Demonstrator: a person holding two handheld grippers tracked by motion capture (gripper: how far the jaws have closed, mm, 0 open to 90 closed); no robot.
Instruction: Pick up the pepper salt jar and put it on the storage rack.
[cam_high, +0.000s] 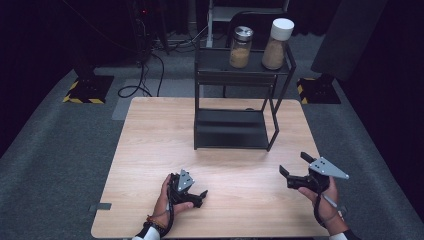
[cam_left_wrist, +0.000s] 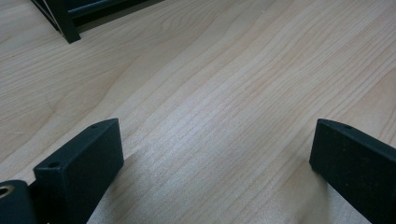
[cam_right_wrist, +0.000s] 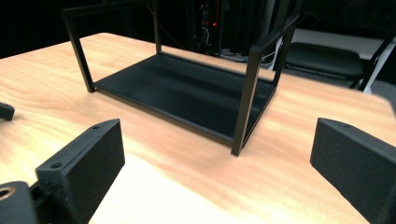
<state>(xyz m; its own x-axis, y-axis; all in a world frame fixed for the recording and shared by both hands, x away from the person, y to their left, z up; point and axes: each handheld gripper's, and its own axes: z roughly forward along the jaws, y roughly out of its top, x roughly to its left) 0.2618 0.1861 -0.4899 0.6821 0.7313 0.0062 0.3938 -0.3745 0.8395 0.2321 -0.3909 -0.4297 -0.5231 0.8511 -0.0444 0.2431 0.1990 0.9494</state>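
Note:
A black two-tier metal rack stands at the back middle of the wooden table. Its top shelf carries a glass jar with a metal lid and a taller jar with a white lid, both holding tan contents. My left gripper rests low near the front edge, open, over bare wood. My right gripper is open at the front right, facing the rack's empty lower shelf with nothing between its jaws.
Grey carpet surrounds the table. Cables and stand bases with yellow-black stripes lie on the floor behind. A dark chair seat sits beyond the table's far side. A rack leg stands ahead of the left gripper.

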